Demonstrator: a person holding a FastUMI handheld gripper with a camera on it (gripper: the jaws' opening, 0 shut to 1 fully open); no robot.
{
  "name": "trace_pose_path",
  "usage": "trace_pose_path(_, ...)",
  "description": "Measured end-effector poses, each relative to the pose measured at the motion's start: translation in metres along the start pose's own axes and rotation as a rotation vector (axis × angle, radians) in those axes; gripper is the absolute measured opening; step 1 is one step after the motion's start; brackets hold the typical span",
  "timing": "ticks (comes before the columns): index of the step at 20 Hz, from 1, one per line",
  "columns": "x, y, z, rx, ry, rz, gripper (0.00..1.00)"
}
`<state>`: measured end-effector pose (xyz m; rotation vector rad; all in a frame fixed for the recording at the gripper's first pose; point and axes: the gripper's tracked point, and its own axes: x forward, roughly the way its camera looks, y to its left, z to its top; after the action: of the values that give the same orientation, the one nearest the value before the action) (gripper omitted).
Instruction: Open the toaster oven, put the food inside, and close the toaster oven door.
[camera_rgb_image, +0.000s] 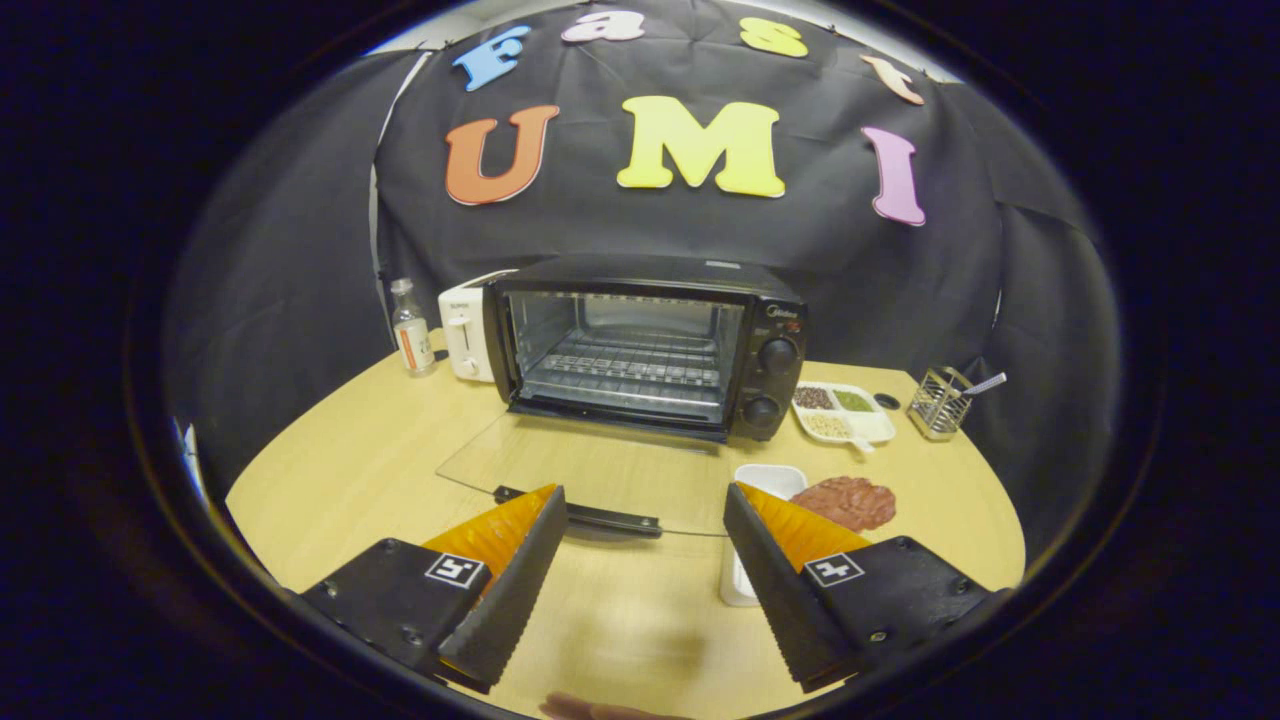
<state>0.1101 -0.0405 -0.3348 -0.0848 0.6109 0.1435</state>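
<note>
A black toaster oven stands at the back of the wooden table, straight ahead of me. Its glass door lies folded down flat toward me, and the wire rack inside is bare. The door's dark handle sits just beyond and between my fingertips. A brownish piece of food rests on the table beside a white tray, just past my right finger. My gripper is open, with nothing between its fingers.
A white toaster and a small clear bottle stand left of the oven. Right of it are a divided white dish of grains and a wire utensil holder. Black cloth walls the back. A fingertip shows at the near table edge.
</note>
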Motion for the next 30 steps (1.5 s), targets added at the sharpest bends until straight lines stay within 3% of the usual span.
trace_pose_path(4, -0.022, -0.053, 0.017, 0.026, -0.019, -0.006, 1.00)
trace_pose_path(9, -0.016, -0.125, 0.009, 0.101, 0.058, 0.005, 1.00)
trace_pose_path(15, 0.022, -0.155, -0.016, 0.247, 0.213, 0.125, 0.94)
trace_pose_path(19, 0.037, -0.155, -0.022, 0.374, 0.271, 0.230, 0.78)
trace_pose_path(20, 0.038, -0.152, -0.026, 0.406, 0.297, 0.264, 0.69)
trace_pose_path(23, 0.041, -0.145, -0.036, 0.469, 0.358, 0.336, 0.60)
trace_pose_path(26, 0.032, -0.145, -0.038, 0.494, 0.361, 0.354, 0.24)
trace_pose_path(28, 0.022, -0.140, -0.035, 0.476, 0.346, 0.369, 0.12)
trace_pose_path(30, 0.014, -0.138, -0.031, 0.413, 0.319, 0.332, 0.10)
